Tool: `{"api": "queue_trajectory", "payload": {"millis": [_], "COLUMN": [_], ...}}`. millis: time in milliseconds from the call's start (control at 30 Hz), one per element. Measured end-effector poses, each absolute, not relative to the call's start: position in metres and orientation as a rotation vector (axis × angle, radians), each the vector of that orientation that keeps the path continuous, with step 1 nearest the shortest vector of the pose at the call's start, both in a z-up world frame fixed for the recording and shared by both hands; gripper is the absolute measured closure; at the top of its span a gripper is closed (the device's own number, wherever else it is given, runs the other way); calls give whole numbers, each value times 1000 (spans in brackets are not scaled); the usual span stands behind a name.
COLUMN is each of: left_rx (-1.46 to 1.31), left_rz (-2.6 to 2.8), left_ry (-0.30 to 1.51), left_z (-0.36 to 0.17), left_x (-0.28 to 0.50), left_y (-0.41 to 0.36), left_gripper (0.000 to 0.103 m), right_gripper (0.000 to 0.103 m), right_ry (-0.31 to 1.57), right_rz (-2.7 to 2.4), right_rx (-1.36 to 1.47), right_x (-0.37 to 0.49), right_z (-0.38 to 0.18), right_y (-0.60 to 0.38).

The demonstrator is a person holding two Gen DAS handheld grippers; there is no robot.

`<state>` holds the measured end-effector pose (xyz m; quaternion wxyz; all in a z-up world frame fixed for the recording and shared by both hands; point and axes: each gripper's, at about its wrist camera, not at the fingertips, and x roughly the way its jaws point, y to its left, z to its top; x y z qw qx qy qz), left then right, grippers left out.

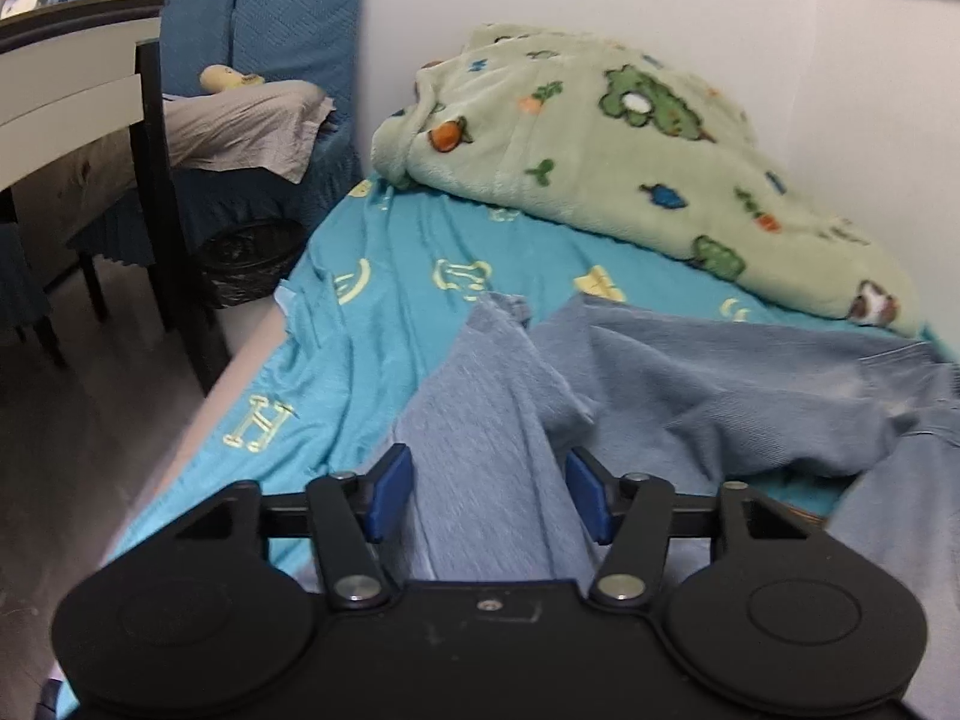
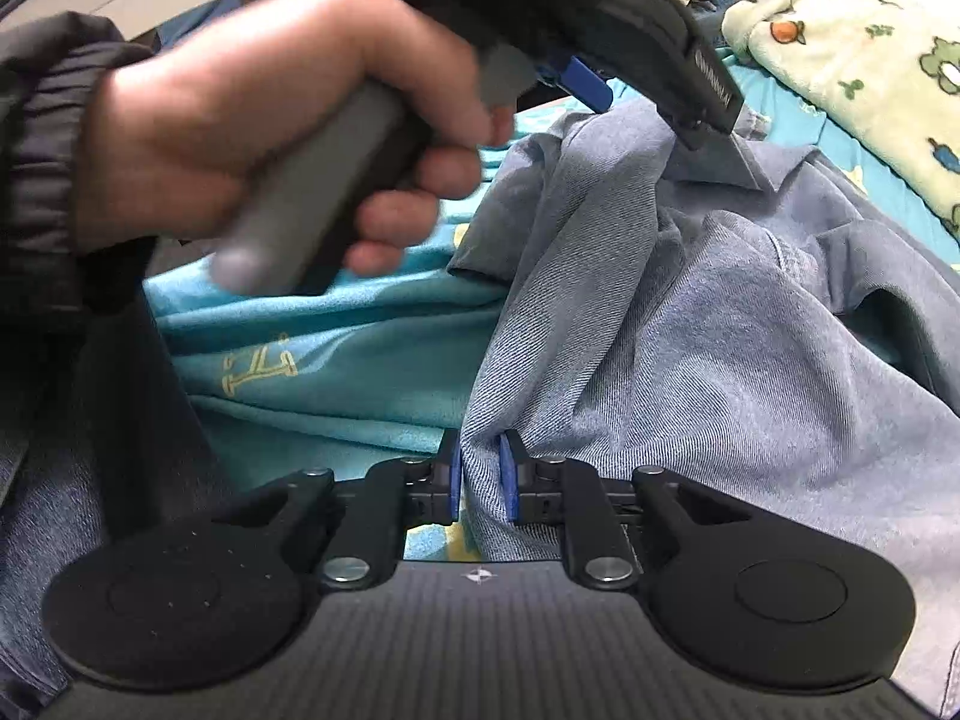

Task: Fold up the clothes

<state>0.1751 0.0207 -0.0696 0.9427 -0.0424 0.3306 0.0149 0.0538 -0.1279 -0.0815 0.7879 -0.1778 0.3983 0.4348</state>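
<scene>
**Blue garment on bed, one gripper clamped, one spread**

Blue denim-like garment (image 1: pixel 690 384) lies crumpled across the bed (image 1: pixel 372 324), on a turquoise sheet with yellow prints. A long strip of it runs toward the left wrist camera.

Left gripper (image 1: pixel 489 495): fingers (image 1: pixel 393 492) spread wide, one either side of that strip. Cloth passes between the blue pads; no visible contact with either pad. In the right wrist view the same gripper (image 2: pixel 585 81) sits above the garment's far edge, held by the person's left hand (image 2: pixel 288 126), dark sleeve at the wrist.

Right gripper (image 2: pixel 480 477): fingers (image 2: pixel 451 474) drawn close together, pinching a bunched fold of the garment (image 2: pixel 690 330). Fabric rises from the pinch and fans out to the right.

Green fleece blanket (image 1: pixel 636 162) with animal and carrot prints heaped against the wall at the far side of the bed. Left of the bed: a desk (image 1: pixel 66 90), a blue upholstered chair (image 1: pixel 288 30), a black-lined bin (image 1: pixel 249 261) on the floor.
</scene>
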Motion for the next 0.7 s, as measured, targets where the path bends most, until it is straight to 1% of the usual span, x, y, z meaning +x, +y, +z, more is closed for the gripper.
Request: {"api": "queue_trajectory", "payload": {"millis": [33, 67, 100, 133, 167, 200, 367, 467, 500, 600, 700], "left_rx": [-93, -96, -102, -115, -130, -152, -328, -386, -397, -447, -417], "left_rz": [31, 33, 35, 38, 42, 51, 115, 177, 201, 245, 250], "left_ry": [676, 676, 673, 674, 674, 668, 639, 620, 617, 634, 644], "left_z": [-70, -70, -69, -67, -65, -62, -45, -37, -35, -36, -38], "left_x": [179, 181, 182, 181, 179, 175, 144, 115, 104, 80, 72], "left_y": [23, 26, 30, 35, 40, 45, 77, 91, 93, 102, 102], "left_gripper": [60, 73, 83, 87, 95, 97, 98, 99, 100, 100, 98], "right_gripper": [88, 88, 88, 88, 88, 88, 88, 87, 87, 87, 87], "right_ry": [857, 855, 851, 846, 842, 839, 824, 826, 826, 832, 842], "right_rz": [938, 940, 943, 945, 949, 951, 956, 959, 960, 961, 962], "right_rx": [-374, -364, -355, -346, -336, -326, -323, -339, -344, -356, -360], "right_x": [54, 54, 54, 54, 54, 54, 50, 49, 51, 53, 53], "right_z": [-81, -80, -79, -78, -76, -75, -72, -72, -72, -74, -76], "right_y": [-129, -130, -131, -131, -132, -133, -132, -130, -130, -129, -129]}}
